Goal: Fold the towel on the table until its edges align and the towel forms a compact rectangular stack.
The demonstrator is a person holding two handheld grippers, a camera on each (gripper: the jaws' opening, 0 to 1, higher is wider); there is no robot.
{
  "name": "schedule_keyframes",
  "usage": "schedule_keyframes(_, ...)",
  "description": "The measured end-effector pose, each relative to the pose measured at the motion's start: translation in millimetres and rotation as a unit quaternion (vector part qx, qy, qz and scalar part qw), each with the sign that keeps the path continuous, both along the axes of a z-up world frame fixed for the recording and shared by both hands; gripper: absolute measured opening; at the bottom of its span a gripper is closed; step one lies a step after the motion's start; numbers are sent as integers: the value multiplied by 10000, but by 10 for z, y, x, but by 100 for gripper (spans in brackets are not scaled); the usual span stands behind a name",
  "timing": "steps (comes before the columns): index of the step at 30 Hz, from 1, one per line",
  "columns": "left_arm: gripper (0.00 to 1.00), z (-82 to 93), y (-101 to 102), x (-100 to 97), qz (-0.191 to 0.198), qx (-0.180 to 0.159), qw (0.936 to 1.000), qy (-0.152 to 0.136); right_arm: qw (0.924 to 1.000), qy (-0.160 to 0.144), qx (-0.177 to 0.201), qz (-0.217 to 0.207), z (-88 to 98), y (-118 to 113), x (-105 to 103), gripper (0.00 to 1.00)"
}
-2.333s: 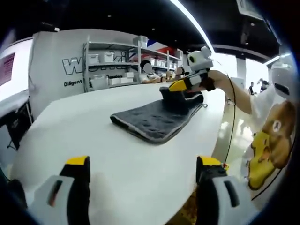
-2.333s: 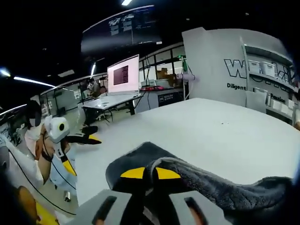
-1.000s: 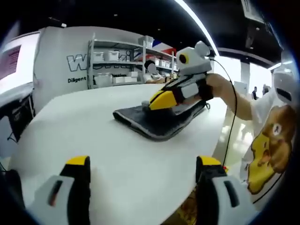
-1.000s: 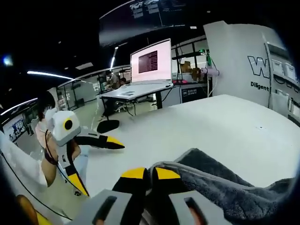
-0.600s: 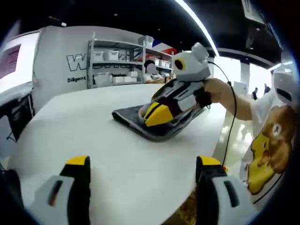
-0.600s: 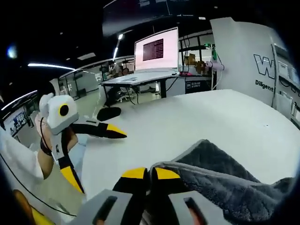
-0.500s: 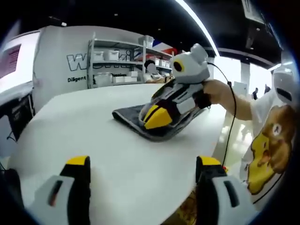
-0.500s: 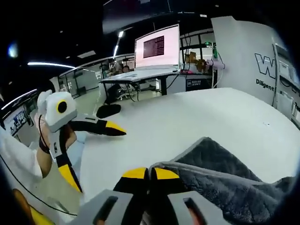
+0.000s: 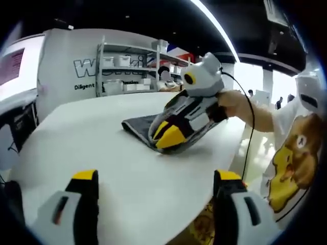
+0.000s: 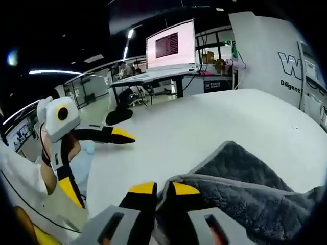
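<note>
A dark grey towel (image 9: 139,124) lies folded on the white table (image 9: 76,138). My right gripper (image 9: 166,133), held by a hand, points down onto the towel's near edge. In the right gripper view its yellow-tipped jaws (image 10: 163,190) stand slightly apart, and the thick folded edge of the towel (image 10: 240,178) lies between and beside them on the table (image 10: 204,122). My left gripper (image 9: 156,176) hovers wide open over the table's near part, holding nothing. It also appears as the left gripper (image 10: 97,162) at the table's edge, well away from the towel.
A shelf rack (image 9: 122,71) with boxes stands behind the table, in front of a white lettered wall. A desk carrying a lit monitor (image 10: 171,46) stands beyond the table. A person in a white shirt (image 9: 294,158) stands at the table's right edge.
The right gripper carried the towel's far edge over toward the near edge and lowered it onto the lower layer. Its jaws, pressed together before, have parted a little. The left gripper stayed open and still.
</note>
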State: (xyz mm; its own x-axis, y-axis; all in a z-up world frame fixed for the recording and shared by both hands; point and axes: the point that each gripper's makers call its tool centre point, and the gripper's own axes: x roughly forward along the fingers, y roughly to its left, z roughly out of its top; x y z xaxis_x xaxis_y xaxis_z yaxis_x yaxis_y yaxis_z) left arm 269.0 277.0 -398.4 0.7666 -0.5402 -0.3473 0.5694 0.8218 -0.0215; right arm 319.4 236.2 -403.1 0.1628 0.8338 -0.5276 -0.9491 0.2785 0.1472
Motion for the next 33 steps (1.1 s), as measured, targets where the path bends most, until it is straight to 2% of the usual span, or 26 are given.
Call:
schedule_keyframes(4,98,13,-14,-6,18,-13,10000,2,9998,63,202,35,132,-57,-4,15)
schedule_keyframes(11,98,68,-54,-24,16,44,10000,-52,9977,-175,639,-167,512,-302,146,23)
schedule_keyframes(14,98,98,-73,-29,28,51,10000,-80,9947,-370,880,-374,707,-571,231,27)
schedule_keyframes(18,98,117,-102,-33,18,57,9999,-106,9904,-643,939,-787,840,-1007,414,31)
schedule_keyframes(22,98,123,-139,-19,2,47,9999,-110,9845,-671,1065,-1217,908,-1433,543,32)
schedule_keyframes(26,98,146,-179,-6,12,33,9999,-145,9753,-807,1089,-1743,950,-1988,645,33)
schedule_keyframes(33,98,172,-262,2,-4,-21,9998,-198,9582,-898,1206,-2434,972,-2780,654,34)
